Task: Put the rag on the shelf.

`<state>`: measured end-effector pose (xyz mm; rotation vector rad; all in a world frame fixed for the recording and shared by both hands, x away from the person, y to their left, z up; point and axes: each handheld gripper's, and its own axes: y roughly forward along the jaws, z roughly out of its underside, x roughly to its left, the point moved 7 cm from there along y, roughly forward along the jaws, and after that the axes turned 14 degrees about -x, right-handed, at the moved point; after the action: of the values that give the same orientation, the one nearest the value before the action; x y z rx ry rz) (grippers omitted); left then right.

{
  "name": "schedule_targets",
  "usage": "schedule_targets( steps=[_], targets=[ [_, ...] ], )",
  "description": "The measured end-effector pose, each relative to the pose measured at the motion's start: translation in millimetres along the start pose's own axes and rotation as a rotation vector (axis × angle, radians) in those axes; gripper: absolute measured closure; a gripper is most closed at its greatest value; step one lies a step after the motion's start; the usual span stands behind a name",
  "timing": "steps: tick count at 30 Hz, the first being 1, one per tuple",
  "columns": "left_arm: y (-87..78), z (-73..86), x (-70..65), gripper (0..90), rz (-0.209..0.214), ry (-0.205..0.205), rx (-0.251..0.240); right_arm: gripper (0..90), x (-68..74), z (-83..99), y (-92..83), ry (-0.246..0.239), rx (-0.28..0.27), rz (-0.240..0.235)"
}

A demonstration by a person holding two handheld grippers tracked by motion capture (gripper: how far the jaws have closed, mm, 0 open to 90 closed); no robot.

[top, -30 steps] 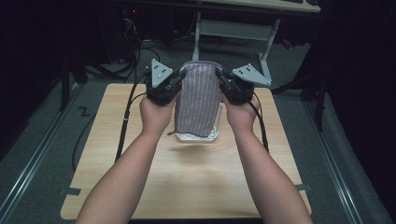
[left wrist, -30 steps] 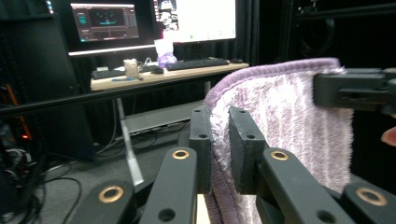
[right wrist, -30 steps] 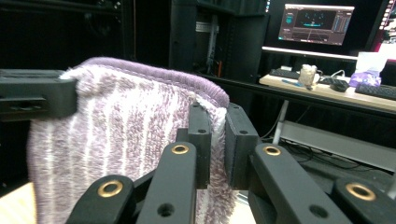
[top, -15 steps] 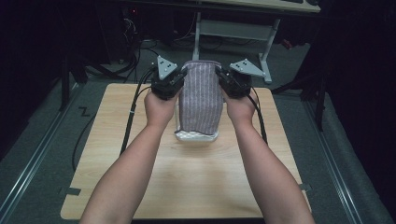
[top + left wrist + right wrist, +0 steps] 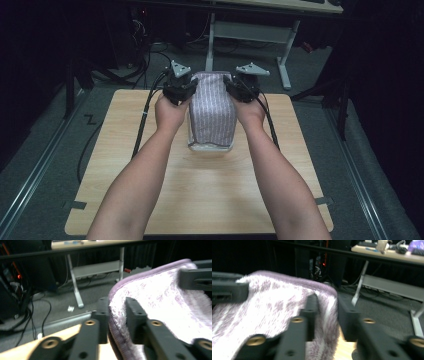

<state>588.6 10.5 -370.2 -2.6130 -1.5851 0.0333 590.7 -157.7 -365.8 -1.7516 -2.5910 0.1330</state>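
Purple-and-white striped fuzzy towel point(image 5: 212, 112) held up over the pale wooden desk point(image 5: 200, 190), lower hem draped on a clear container point(image 5: 210, 146). Pinched at its top left edge between the closed fingers of the left gripper point(image 5: 117, 320). Clamped likewise at the top right edge by the right gripper point(image 5: 327, 315).

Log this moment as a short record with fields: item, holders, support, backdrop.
item: purple-and-white striped towel, raised at its far end, near end resting on the table
holders: left tool and right tool, each shut on a far corner of the towel
support: wooden table
backdrop: dark room, a desk behind, cables on the floor
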Motion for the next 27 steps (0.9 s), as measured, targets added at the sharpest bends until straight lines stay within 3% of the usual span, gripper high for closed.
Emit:
schedule_targets(
  steps=[3, 6, 10, 12, 17, 20, 23, 27],
  targets=[
    [1.5, 5.8, 3.5, 56.2, 0.016, -0.074, 0.024, 61.2, -2.5, 2.6, -2.1, 0.013, 0.004, -0.013],
    [0.7, 8.8, 1.8, 55.2, 0.028, -0.076, 0.02, 60.9, -4.1, 4.0, -6.3, 0.02, 0.002, -0.017],
    [-4.1, 12.7, -5.0, 54.4, 0.073, -0.099, 0.022, 60.1, -4.8, 7.1, -13.9, -0.005, 0.007, -0.02],
    [-9.0, 13.1, -7.3, 54.4, 0.08, -0.09, 0.018, 60.0, -5.5, 8.8, -18.8, -0.003, 0.014, -0.025],
    [-25.7, 11.3, -8.1, 55.0, 0.086, -0.114, -0.012, 60.1, -7.1, 11.6, -34.9, -0.011, 0.009, -0.029],
    [-36.4, 10.2, -9.0, 55.1, 0.095, -0.113, -0.027, 59.6, -7.3, 13.9, -45.4, -0.021, 0.003, -0.031],
    [-46.7, 11.2, -10.7, 55.5, 0.081, -0.07, -0.006, 58.9, -6.9, 17.7, -55.6, -0.023, -0.002, -0.038],
    [-62.1, 13.8, -13.0, 55.6, 0.089, -0.053, -0.016, 57.2, -4.8, 23.9, -70.2, -0.034, -0.009, -0.048]
  ],
)
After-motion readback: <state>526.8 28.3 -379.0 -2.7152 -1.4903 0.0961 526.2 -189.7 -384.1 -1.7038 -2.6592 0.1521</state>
